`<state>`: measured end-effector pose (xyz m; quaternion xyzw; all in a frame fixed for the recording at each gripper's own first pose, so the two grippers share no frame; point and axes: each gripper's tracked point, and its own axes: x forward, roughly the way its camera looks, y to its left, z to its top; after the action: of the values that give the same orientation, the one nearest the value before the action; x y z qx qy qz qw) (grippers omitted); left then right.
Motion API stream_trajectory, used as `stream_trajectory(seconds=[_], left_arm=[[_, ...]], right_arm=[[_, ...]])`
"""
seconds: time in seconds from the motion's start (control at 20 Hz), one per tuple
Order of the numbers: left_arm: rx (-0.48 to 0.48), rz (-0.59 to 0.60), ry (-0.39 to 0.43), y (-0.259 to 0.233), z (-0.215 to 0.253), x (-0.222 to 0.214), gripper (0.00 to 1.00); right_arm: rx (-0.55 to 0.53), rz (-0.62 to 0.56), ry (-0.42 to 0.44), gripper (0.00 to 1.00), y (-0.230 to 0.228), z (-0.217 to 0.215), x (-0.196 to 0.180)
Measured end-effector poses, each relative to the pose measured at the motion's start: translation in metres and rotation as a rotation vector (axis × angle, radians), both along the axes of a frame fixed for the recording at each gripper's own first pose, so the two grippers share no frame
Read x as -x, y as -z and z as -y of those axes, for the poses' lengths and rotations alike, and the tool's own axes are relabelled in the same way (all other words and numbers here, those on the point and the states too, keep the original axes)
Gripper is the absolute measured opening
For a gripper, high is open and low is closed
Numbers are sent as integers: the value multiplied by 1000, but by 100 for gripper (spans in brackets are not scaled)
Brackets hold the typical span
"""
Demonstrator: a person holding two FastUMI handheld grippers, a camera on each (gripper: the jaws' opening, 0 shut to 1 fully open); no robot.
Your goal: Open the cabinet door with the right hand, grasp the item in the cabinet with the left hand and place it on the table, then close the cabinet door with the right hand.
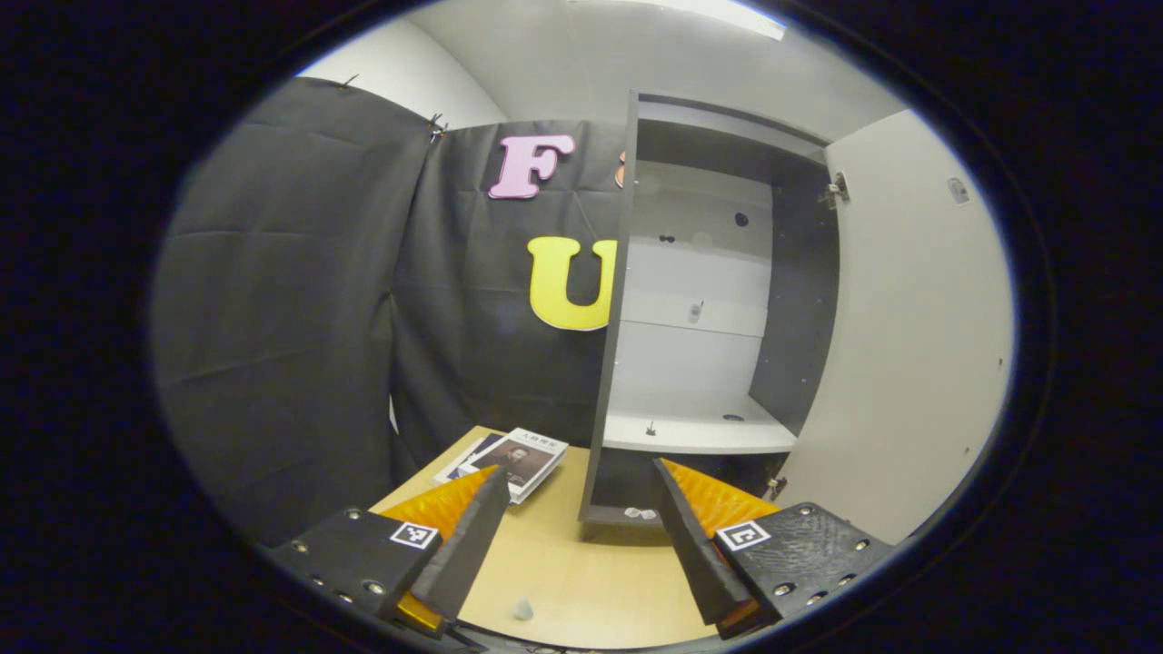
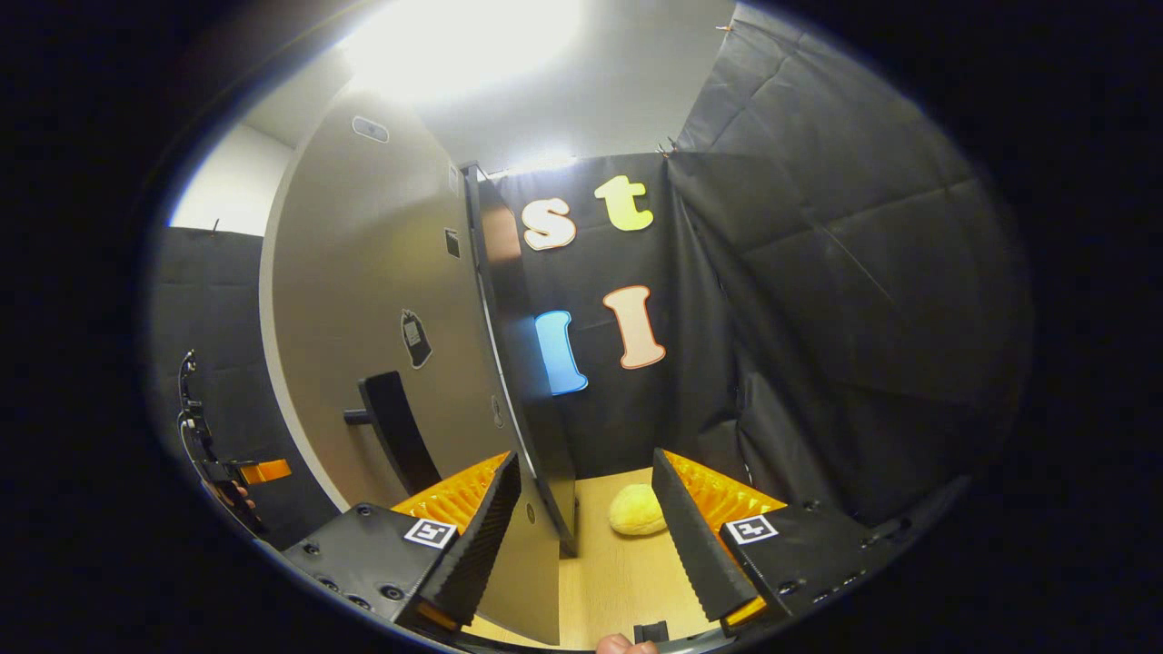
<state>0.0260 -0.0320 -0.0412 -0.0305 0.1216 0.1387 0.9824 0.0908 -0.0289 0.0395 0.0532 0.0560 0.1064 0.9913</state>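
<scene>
Cabinet (image 1: 700, 300) door (image 2: 363, 300) stands open (shelves bare). Book (image 1: 518, 459) lies at the table's (image 1: 581, 581) far left edge. Left gripper (image 1: 581, 531) fingers apart, holding nothing; right gripper (image 2: 586, 531) fingers apart, straddling the door's edge

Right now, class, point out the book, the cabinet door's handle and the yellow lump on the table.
book (image 1: 520, 460), left gripper view, on its dark cover.
handle (image 2: 397, 430), right gripper view, on its black bar.
yellow lump (image 2: 636, 510), right gripper view, on its rounded top.

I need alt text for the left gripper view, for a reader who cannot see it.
An open left gripper faces a cabinet whose door is swung wide to the right, showing pale shelves. The cabinet stands on a wooden table, and a book lies on the table beside it.
</scene>
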Motion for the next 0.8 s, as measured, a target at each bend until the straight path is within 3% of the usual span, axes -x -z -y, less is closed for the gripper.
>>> stream_trajectory(seconds=[0.05,0.15,0.2,0.5,0.55,0.8], left_arm=[[11,-4,13,5,-1,0,92],[10,-10,37,9,-12,-2,92],[4,-16,46,9,-20,-3,93],[-39,-26,81,5,-77,-9,95],[-30,-25,86,7,-84,-13,92],[3,-33,101,14,-116,-18,92]], right_arm=[[5,-4,2,84,-1,-5,-1],[21,-35,1,84,5,-16,0],[19,-32,21,91,1,-15,3],[69,-35,140,90,0,-24,10],[74,-33,143,82,0,-31,11],[34,-49,103,83,9,-88,23]])
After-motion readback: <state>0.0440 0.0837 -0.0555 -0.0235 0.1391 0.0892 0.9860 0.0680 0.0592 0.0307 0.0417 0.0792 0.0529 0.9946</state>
